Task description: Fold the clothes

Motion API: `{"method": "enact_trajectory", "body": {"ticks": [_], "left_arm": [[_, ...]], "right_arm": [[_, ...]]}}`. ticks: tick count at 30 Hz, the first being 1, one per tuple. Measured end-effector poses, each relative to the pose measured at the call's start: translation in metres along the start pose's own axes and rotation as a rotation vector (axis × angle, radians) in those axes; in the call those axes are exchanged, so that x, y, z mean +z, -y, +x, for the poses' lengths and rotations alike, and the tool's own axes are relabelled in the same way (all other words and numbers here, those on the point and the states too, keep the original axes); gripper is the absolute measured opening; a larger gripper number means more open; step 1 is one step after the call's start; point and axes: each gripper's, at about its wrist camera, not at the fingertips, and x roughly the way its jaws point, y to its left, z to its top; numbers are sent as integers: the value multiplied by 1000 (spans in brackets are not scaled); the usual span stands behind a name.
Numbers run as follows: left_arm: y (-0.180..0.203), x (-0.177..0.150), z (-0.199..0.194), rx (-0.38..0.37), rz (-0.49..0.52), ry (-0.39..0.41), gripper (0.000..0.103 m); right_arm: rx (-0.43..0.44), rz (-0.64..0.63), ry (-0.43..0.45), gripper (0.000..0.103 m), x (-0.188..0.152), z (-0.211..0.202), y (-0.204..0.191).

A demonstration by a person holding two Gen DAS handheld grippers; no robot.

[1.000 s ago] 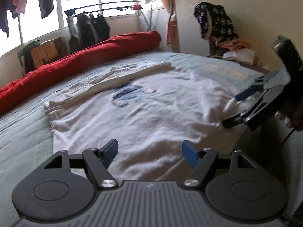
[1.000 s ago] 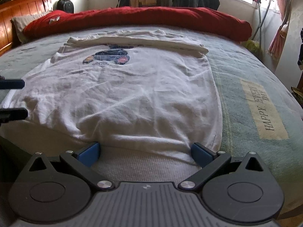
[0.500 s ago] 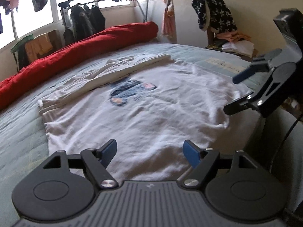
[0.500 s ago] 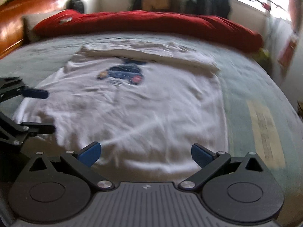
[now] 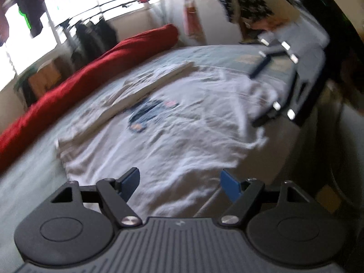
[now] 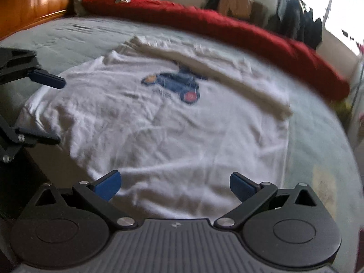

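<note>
White T-shirt (image 6: 173,122) lies flat on the bed (image 6: 318,141), far edge folded over. Both hand-held grippers, left (image 5: 179,180) and right (image 6: 175,183), gape empty above the near hem. Blurred; probably mid-fold. Next: pinch hem corners.

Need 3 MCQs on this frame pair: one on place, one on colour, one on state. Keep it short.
1. Where does the long red quilt lie?
A. along the far side of the bed, beyond the T-shirt
B. on top of the T-shirt
C. on the floor

2. What colour is the T-shirt?
A. black
B. white with a blue print
C. plain red

3. How do the left hand-held gripper and right hand-held gripper stand?
A. both clamped on the shirt
B. left open, right clamped
C. both open, nothing between the pads

Answers: 1 A, the quilt runs along the bed's far side; 2 B, white cloth with a blue graphic; 3 C, the blue pads sit wide apart over the near hem.
</note>
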Motion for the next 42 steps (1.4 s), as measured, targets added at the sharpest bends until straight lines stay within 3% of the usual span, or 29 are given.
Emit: {"method": "enact_trajectory", "body": {"ticks": [5, 12, 20, 26, 35, 42], "left_arm": [[35, 6, 4, -24, 189, 16, 80], [68, 6, 26, -81, 297, -17, 79], [80, -5, 33, -19, 445, -3, 81], [73, 0, 16, 45, 442, 55, 81], [58, 10, 10, 66, 396, 75, 81], [52, 13, 8, 55, 362, 77, 81]], "right_arm": [[18, -68, 22, 103, -3, -3, -2], [57, -45, 44, 103, -10, -6, -5], [17, -87, 59, 103, -7, -22, -3], [-7, -97, 107, 103, -10, -38, -5], [151, -141, 191, 103, -14, -54, -27], [-93, -374, 112, 103, -21, -7, -66]]}}
